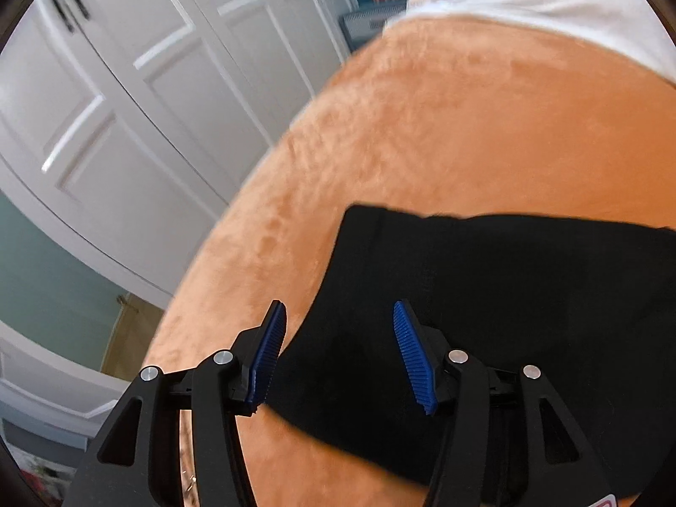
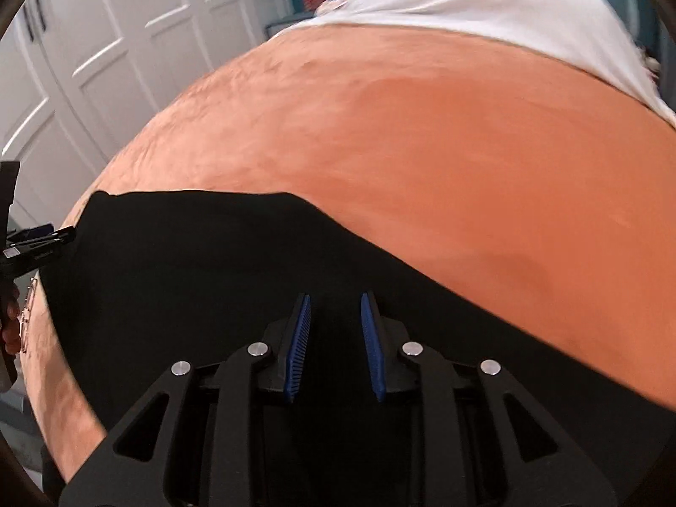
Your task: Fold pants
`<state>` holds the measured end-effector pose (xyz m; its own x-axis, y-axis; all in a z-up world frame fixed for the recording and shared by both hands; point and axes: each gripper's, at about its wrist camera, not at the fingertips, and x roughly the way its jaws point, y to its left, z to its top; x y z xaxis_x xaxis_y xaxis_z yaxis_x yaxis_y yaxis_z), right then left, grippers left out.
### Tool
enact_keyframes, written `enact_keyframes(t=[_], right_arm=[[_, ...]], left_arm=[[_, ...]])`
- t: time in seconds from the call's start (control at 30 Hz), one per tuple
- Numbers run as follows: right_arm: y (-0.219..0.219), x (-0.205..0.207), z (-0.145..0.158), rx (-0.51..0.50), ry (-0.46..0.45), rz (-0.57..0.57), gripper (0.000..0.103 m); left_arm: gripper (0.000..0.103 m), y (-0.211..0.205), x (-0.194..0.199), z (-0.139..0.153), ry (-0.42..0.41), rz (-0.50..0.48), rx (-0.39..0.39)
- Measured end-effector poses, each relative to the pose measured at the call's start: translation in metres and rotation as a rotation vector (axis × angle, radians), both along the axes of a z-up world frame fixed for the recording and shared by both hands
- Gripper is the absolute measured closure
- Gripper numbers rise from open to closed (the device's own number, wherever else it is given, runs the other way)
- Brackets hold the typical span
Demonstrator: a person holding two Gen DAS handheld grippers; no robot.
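A: Where are the pants (image 1: 486, 295)?

B: Flat on the orange blanket (image 1: 464, 126), near its front edge. They are black, and the far edge runs straight across the blanket.

A: And the left gripper (image 1: 338, 321)?

B: Its jaws stand apart. The blue pads (image 1: 412, 355) hover above the left end of the pants, one over the black cloth, the other near the cloth's edge, over the blanket. Nothing is pinched between them.

A: Does the right camera see it too?

B: Yes, at the far left edge, by the pants' left corner, the left gripper (image 2: 46, 241) shows as a black shape with a hand (image 2: 10, 321) below it.

A: The right gripper (image 2: 336, 329)?

B: Its jaws are narrow but not together; a gap shows between the pads (image 2: 372, 346). It is over the pants' middle, with black cloth below. I cannot tell whether any cloth rises into that gap, since all is dark there.

A: Beyond the pants?

B: Bare blanket, then a white sheet (image 2: 486, 4) at the far end. Left of the blanket stand white panelled doors (image 1: 126, 84).
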<state>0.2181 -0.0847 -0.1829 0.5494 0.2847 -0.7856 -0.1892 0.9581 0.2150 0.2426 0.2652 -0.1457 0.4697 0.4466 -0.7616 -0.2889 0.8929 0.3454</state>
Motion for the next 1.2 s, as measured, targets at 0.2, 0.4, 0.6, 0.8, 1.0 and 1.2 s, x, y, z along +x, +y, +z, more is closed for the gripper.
enact_keyframes(t=[0.2, 0.4, 0.6, 0.8, 1.0, 1.2], right_arm=[[-0.177, -0.108, -0.006, -0.039, 0.068, -0.381, 0.074], [-0.357, -0.209, -0.006, -0.079, 0.095, -0.759, 0.066], [-0.413, -0.207, -0.018, 0.009, 0.097, -0.752, 0.060], [-0.409, -0.212, -0.018, -0.007, 0.047, -0.703, 0.060], [-0.409, -0.215, -0.032, 0.038, 0.066, -0.666, 0.059], [-0.413, -0.217, -0.033, 0.100, 0.076, -0.658, 0.089]], left_arm=[[0.041, -0.096, -0.053, 0.037, -0.077, -0.176, -0.027], [0.031, -0.218, -0.101, 0.042, -0.074, -0.376, -0.024], [0.028, -0.309, -0.132, 0.033, 0.003, -0.499, -0.042], [0.027, -0.344, -0.146, 0.028, 0.049, -0.523, -0.041], [0.027, -0.353, -0.154, 0.028, 0.071, -0.511, -0.042], [0.027, -0.355, -0.162, 0.033, 0.062, -0.507, -0.017]])
